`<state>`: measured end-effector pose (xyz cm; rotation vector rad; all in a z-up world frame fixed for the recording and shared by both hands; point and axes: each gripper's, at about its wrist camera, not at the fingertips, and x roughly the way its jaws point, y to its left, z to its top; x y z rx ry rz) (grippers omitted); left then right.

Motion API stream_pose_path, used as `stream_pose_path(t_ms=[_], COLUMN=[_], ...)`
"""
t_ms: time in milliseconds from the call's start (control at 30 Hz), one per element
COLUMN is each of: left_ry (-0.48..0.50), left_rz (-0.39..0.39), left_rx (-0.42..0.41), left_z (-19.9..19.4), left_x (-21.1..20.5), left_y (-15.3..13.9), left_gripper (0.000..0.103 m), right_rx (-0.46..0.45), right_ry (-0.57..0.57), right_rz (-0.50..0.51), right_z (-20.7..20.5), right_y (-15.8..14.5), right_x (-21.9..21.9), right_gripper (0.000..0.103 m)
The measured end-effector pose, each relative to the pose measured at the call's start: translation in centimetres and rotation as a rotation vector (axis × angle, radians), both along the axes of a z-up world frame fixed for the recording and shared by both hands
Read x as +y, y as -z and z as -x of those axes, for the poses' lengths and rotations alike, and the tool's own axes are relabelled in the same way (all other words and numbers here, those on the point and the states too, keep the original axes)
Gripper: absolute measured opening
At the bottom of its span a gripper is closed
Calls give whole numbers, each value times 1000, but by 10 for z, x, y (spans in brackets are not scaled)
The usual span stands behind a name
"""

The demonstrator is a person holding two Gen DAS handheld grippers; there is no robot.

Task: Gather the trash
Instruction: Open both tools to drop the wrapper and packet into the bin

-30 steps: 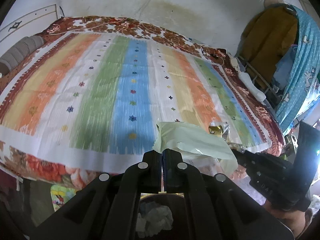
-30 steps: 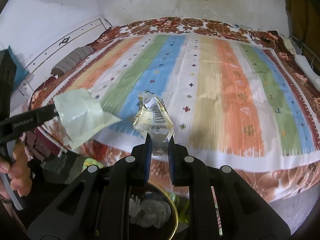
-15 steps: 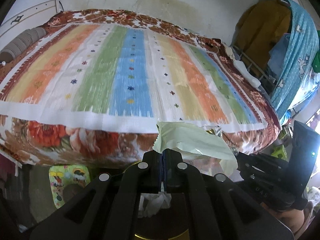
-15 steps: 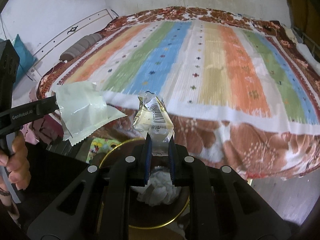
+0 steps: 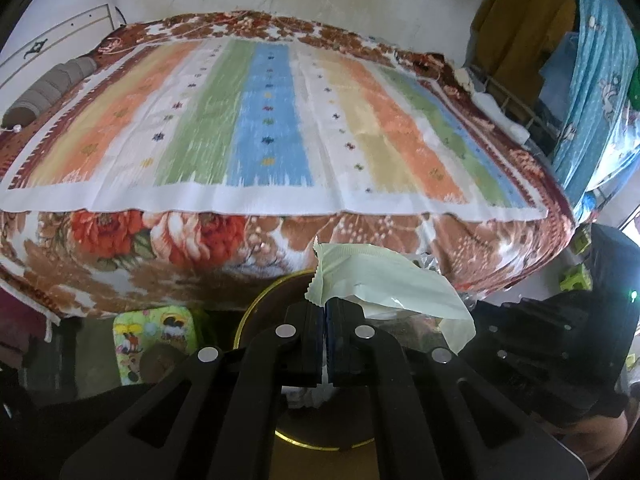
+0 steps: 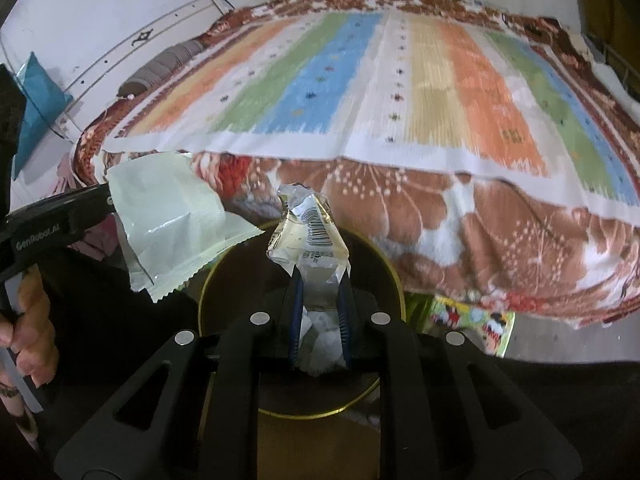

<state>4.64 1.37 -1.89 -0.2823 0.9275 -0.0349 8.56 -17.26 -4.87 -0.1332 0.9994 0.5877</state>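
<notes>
Right wrist view: a crumpled wrapper [image 6: 310,236] is being grasped in the right gripper [image 6: 320,300] jaws directly above the bin [image 6: 384,256], presumably for release; the pale wrapper [image 5: 380,284] is being clamped by the left gripper [image 5: 325,312], ahead of the jaws.

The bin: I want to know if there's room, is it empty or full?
Neither: bin holds crumpled white paper, dark space around it.
</notes>
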Motion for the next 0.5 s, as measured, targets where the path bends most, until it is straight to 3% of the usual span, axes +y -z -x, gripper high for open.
stream_pose_path(t_ms=[67,133,267,333,400,500], left_ry=[-8,-11,7,14,19,18], left_rz=[-9,-17,-64,-79,-87,-81], left_rx=[28,50,87,94,95,88], left_z=[0,-1,-5,-6,-6,-4], left_x=[-1,-2,-11,-13,-15,-14], left_y=[5,10,18,20,20,18], left_gripper=[0,2,31,33,34,47], right_rx=[23,51,95,105,104,93], right_ry=[5,13,22,19,18,17], right_rz=[1,4,19,23,22,18], right_z=[0,-2,-5,-5,-4,-3], right_y=[4,9,18,20,20,19], right_x=[-1,-2,-2,-2,-2,-2], right_gripper=[18,30,41,49,50,53])
